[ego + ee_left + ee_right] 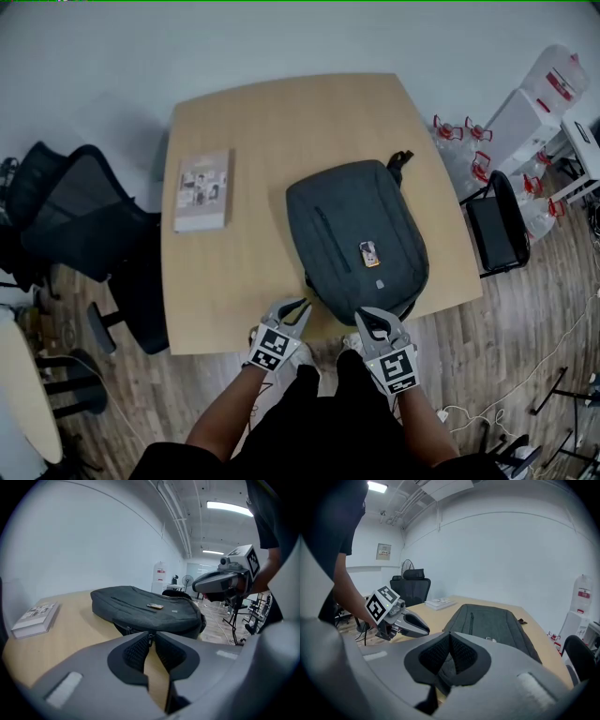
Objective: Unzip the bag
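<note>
A dark grey backpack (356, 239) lies flat on the wooden table (234, 281), with a small orange tag (369, 253) on its front and its handle toward the far edge. My left gripper (299, 306) hovers at the table's near edge, just left of the bag's near end. Its jaws stand a little apart with only the tabletop showing between them (151, 637). My right gripper (367, 318) is shut and empty at the bag's near right corner (450, 637). In the left gripper view the bag (140, 609) lies just ahead, a zipper visible along its near side.
A book (203, 190) lies on the table's left part. Black office chairs (84, 220) stand to the left. Another black chair (497, 230) and several water bottles (469, 141) stand to the right. Cables (534, 375) run over the wooden floor.
</note>
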Demonstrator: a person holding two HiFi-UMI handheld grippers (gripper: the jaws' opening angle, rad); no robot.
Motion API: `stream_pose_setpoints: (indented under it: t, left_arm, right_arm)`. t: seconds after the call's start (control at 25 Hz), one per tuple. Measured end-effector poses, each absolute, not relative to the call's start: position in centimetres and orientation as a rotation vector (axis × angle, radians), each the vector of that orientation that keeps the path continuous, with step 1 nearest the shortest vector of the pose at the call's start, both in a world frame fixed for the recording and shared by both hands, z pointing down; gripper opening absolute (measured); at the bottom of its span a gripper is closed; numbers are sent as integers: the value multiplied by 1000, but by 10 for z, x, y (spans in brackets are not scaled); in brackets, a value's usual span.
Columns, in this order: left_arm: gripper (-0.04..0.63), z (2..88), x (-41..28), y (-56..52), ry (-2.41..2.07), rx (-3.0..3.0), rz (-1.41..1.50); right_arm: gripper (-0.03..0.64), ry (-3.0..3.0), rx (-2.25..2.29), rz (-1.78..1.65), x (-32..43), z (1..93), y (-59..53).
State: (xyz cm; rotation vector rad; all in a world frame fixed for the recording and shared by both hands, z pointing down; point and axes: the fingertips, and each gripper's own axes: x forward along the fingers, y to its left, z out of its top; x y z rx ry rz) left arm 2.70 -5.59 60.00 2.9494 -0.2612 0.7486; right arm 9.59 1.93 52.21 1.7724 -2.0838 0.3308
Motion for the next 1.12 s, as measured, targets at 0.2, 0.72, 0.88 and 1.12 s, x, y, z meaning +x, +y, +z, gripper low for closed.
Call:
stream_pose_setpoints:
  t: [0.2,0.72,0.88,1.12]
  left_arm:
    - [121,637,40,-60,-146,2893,936]
    - [176,646,57,-52,152,2859,1113]
    - [161,646,56,-51,176,2850,1127]
    - [66,642,53,-49,97,2849,1086]
  right_arm:
    - [3,-2098,1723,374,103,536,21]
    - [3,-2153,1668,417,98,546,13]
    - [3,-2164,1660,426,98,548,10]
    - [3,-2168,1645,442,100,551,9]
